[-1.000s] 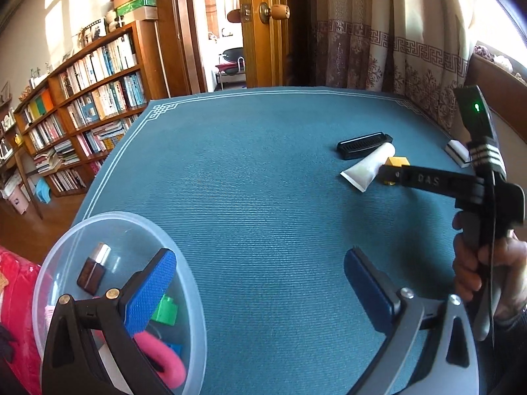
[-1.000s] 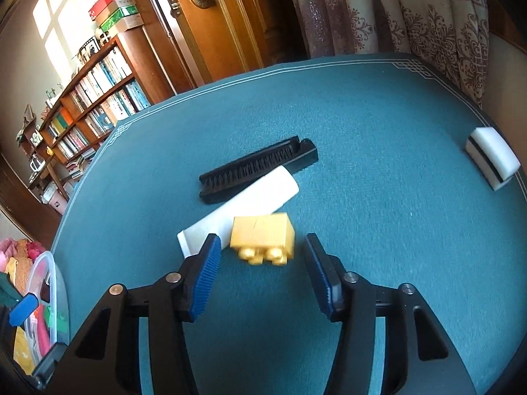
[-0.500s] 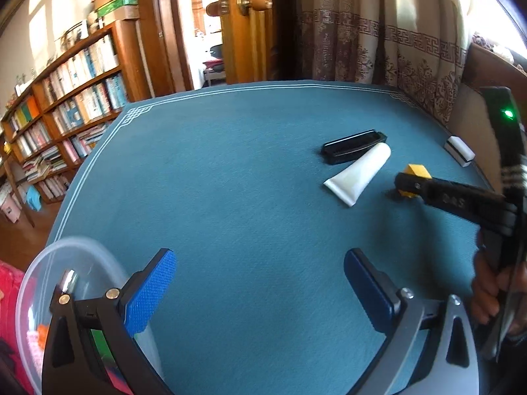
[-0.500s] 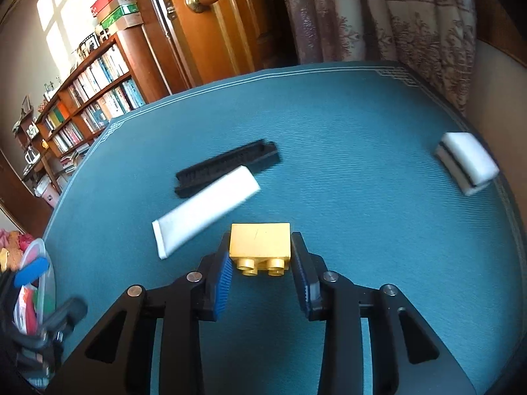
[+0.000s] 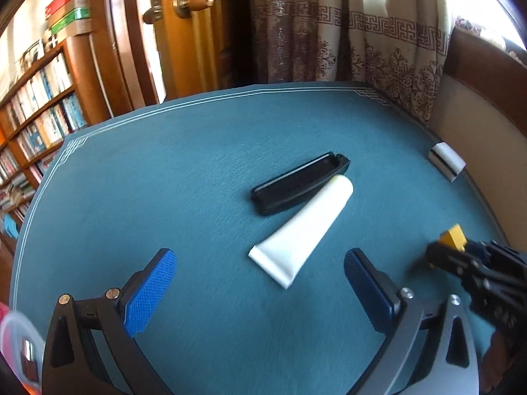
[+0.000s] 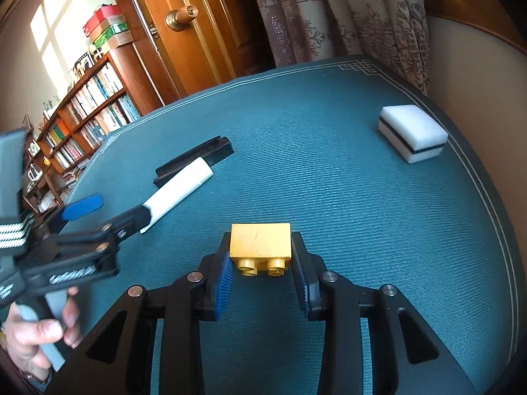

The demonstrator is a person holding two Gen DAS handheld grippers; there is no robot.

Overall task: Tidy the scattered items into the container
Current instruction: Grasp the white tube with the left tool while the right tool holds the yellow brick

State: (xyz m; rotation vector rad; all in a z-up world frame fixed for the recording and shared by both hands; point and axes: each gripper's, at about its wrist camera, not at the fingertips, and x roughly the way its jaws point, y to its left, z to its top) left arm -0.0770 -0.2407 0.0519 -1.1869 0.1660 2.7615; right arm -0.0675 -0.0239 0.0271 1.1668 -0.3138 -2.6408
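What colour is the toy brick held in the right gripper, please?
Yellow brick, clearest in the right wrist view.

Room setting: teal ribbed tablecloth w/ white line border [image 6: 378,197]; orange-brown wooden door w/ brass knob [image 6: 180,16]; brown wooden bookshelf full of books [image 6: 89,105], stacked boxes on top; beige patterned curtain [image 5: 362,42]; sunlit window [image 6: 49,23] at upper left.

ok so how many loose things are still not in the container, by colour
white: 2, the tube and the sponge block
black: 1, the comb
yellow: 1, the brick, held in the right claw
total: 4
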